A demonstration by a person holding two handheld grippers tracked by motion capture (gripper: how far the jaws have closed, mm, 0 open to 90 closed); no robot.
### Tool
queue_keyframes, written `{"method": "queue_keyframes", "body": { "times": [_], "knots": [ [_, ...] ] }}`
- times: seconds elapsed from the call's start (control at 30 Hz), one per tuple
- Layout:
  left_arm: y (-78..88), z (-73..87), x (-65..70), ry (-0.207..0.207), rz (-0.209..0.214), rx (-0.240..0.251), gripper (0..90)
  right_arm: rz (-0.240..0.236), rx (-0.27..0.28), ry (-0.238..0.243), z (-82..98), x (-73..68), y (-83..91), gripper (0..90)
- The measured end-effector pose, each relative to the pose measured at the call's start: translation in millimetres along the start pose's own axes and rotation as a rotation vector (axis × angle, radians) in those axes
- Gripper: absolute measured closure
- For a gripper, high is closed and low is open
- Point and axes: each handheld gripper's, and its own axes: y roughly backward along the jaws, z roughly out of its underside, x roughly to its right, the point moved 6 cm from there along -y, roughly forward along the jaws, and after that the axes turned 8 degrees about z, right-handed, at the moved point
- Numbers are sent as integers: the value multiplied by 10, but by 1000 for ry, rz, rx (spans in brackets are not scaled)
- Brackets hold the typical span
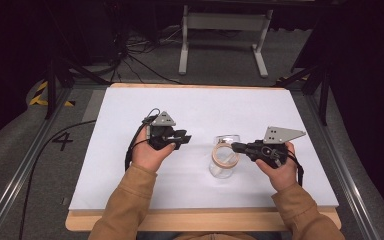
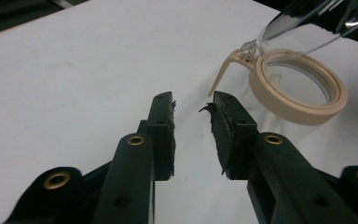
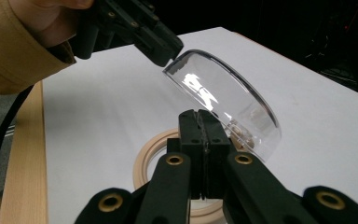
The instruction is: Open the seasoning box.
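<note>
**Jar lid propped open, left gripper waiting**

A clear glass jar [image 1: 223,162] with a beige sealing ring [image 2: 298,95] is stood on the white table [image 1: 130,175], right of centre and nearer the person's edge than the far edge. Its clear hinged lid [image 3: 223,100] is tipped up and back, so the mouth is left open.

The right gripper [image 1: 236,146] is reached in from the right side at the jar's rim. In the right gripper view its jaws are seen pressed together, tips at the base of the raised lid. Something thin, possibly the lid edge or wire clasp, may be pinched there, but the contact is hidden behind the jaws and cannot be told for sure. Judged from the pose, the lid is being kept up by this grip so the jar can be accessed.

The left gripper [image 1: 184,136] is held above the table, left of the jar and apart from it, aimed toward it. Its jaws are spread with nothing between them; worn, frayed pads [image 2: 221,123] are seen. It is probably kept ready for a next grasp at the ring's tab [image 2: 223,74].

A "4" [image 1: 62,141] is marked on the grey floor off the table's left edge. No brand or label is readable on the jar.
</note>
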Motion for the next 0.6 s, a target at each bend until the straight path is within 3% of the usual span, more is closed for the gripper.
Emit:
{"method": "queue_keyframes", "body": {
  "times": [0.47,0.53,0.6],
  "knots": [
    [266,222,-76,69,-49,-5,692,-25,10,-11,-74,178,-143,900],
    [283,230,-95,50,-56,-12,691,-26,4,-16,-68,202,-165,900],
    [299,258,-87,75,-56,-9,692,-25,1,-26,-58,235,-185,900]
  ]
}}
